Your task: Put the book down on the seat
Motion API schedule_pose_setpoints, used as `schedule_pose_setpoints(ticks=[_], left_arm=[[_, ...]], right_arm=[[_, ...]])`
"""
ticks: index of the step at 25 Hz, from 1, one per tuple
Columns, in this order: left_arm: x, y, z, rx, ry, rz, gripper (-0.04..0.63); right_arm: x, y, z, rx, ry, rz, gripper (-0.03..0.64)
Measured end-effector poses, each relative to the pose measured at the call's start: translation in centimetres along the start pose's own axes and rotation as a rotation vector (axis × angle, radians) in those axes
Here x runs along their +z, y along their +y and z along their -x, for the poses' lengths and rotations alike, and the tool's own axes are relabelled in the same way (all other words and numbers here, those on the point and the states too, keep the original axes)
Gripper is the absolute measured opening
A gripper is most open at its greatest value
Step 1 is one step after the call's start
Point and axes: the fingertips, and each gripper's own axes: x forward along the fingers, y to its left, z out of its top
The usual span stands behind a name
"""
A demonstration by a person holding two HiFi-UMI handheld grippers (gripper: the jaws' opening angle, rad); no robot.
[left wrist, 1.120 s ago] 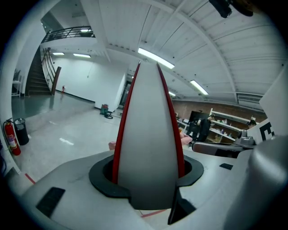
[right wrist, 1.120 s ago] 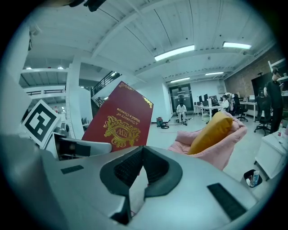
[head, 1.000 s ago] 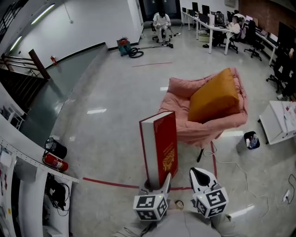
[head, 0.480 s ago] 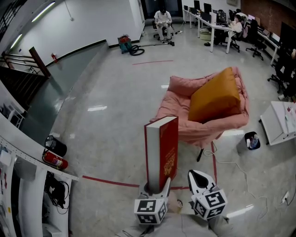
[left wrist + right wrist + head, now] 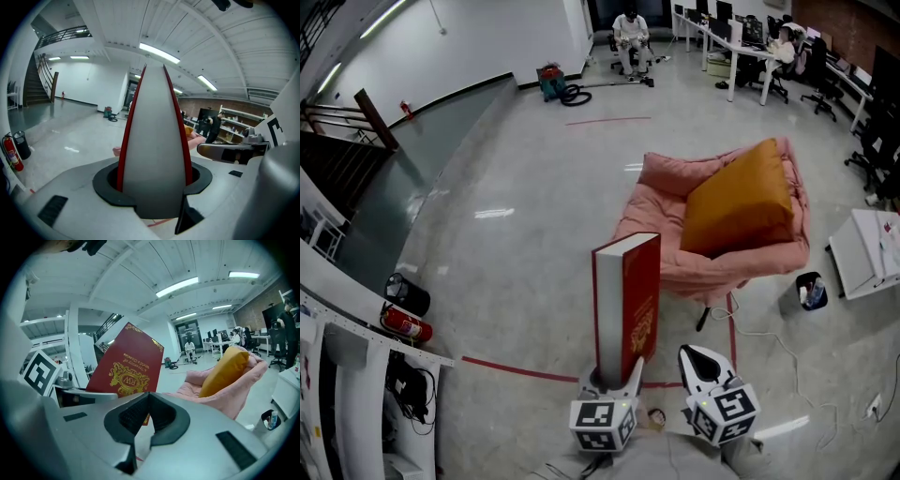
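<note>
Nothing is set down yet: the left gripper [image 5: 617, 375] clamps the thick red hardcover book [image 5: 626, 300] upright, the right gripper [image 5: 694, 354] is closed and empty, and the pink padded armchair [image 5: 661, 230] waits ahead.

Glossy book [image 5: 639, 300] cover; soft cloth seat [image 5: 664, 211]; polished floor [image 5: 516, 281]

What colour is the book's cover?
Dark red with gold print; the book shows it best in the right gripper view.

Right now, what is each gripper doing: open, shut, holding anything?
Left gripper: shut on the red book, held upright.
Right gripper: shut, empty.
</note>
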Motion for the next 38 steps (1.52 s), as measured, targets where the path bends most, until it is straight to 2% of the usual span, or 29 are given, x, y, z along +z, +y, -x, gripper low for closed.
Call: schedule_pose_setpoints(ticks=[11, 21, 38], left_arm=[[3.7, 2.3, -7.1, -0.031, 0.020, 0.010, 0.247], [7.5, 6.3, -12.1, -0.041, 0.040, 0.008, 0.247], [12.8, 11.6, -20.6, -0.103, 0.093, -0.050, 0.247]], right_arm=[[2.8, -4.0, -6.5, -0.030, 0.020, 0.007, 0.005], [5.6, -5.7, -13.0, -0.046, 0.042, 0.002, 0.005], [9.9, -8.4, -23.4, -0.086, 0.043, -0.003, 0.005]])
